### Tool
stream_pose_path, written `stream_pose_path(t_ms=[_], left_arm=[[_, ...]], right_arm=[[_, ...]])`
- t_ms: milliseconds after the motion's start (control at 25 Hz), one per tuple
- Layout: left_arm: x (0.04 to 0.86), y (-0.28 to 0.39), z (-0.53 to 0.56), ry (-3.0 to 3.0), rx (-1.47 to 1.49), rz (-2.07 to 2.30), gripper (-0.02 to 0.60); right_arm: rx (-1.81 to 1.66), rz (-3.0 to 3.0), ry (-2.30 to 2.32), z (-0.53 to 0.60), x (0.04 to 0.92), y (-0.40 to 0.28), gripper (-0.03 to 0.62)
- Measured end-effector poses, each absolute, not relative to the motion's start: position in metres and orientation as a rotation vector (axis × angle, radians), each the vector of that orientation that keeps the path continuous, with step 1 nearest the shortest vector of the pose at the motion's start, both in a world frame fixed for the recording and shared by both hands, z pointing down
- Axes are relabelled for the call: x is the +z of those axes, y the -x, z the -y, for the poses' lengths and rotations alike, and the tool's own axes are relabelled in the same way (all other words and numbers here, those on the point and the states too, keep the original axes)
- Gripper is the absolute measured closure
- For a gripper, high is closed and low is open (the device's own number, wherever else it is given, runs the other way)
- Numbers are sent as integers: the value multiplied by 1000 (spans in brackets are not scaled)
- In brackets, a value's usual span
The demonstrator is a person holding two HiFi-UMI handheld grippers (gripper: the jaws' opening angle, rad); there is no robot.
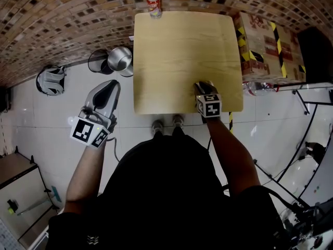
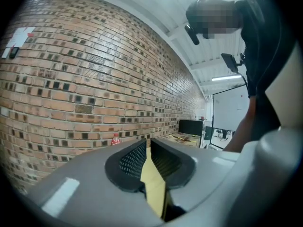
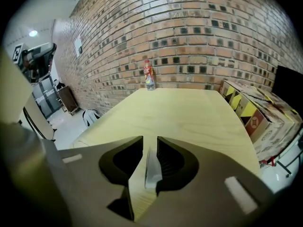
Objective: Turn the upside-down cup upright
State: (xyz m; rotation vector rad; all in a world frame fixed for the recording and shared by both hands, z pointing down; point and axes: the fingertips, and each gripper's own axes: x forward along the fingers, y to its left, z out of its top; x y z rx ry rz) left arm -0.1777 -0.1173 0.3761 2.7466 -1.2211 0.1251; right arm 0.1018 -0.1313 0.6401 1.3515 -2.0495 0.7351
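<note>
Under my right gripper the table top is pale wood, fine-grained with a dull sheen. Both claw shells look like smooth matt grey plastic. The left gripper has black, dimpled pads. Far ahead of the right claw stand a clear plastic bottle and a rough brick wall. To its right are matt cardboard boxes. Ahead of the left claw, shiny metal pots sit on glossy white floor tiles.

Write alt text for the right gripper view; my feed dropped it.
The right gripper points down at a pale wooden table, jaws apart, with a thin pale sliver between them beside the right-hand pad; what it is cannot be told. A red-labelled bottle stands at the table's far edge before a brick wall, with cardboard boxes at right.
</note>
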Motion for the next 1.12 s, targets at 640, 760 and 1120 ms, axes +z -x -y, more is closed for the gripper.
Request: stream_pose_path(t_ms=[640, 760, 1120], left_arm=[[375, 173, 122, -2737, 172, 1240, 554], [375, 171, 124, -2736, 181, 1241, 554], [374, 163, 127, -2740, 194, 1235, 554]], right_arm=[[882, 1988, -1393, 164, 651, -149, 496], [901, 1993, -1437, 166, 650, -156, 494], [1265, 1981, -1377, 160, 672, -166, 381]])
